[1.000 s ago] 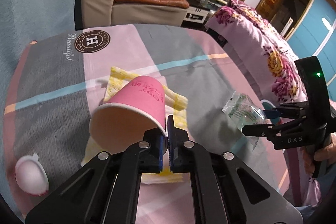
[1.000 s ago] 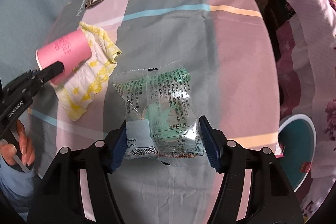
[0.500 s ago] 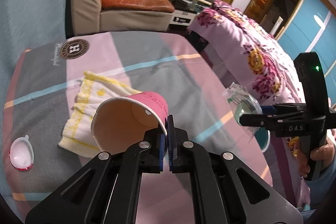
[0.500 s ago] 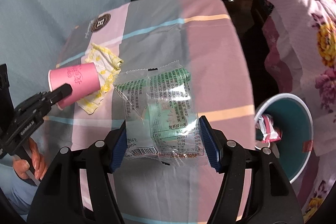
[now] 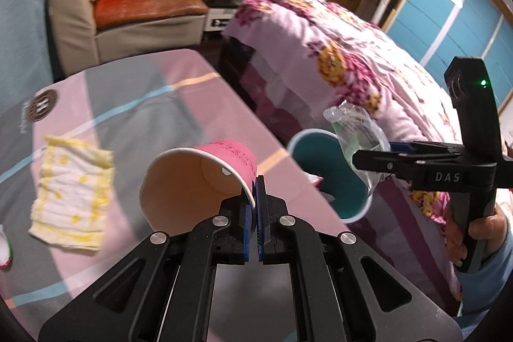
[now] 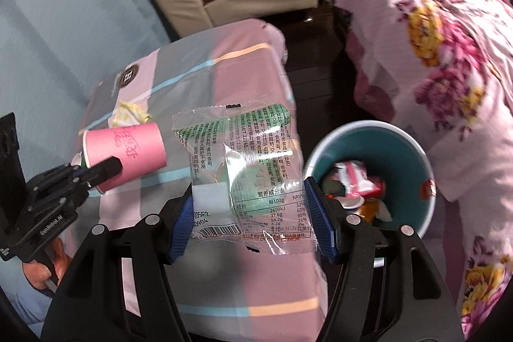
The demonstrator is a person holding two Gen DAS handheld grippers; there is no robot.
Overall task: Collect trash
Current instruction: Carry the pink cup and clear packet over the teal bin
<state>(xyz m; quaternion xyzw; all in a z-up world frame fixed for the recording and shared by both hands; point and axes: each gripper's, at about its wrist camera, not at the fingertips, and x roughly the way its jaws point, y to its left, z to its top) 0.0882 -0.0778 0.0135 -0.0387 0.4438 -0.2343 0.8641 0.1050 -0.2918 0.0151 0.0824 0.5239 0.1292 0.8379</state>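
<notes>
Left wrist view, left tongs (image 5: 255,201) pinching pink cup (image 5: 205,178), right tongs (image 6: 253,213) clamping wrapper (image 6: 243,172)

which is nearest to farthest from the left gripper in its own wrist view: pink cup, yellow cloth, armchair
1. pink cup, clamped by its rim in the left gripper.
2. yellow cloth, lying on the table to the left.
3. armchair, beyond the table's far end.
</notes>
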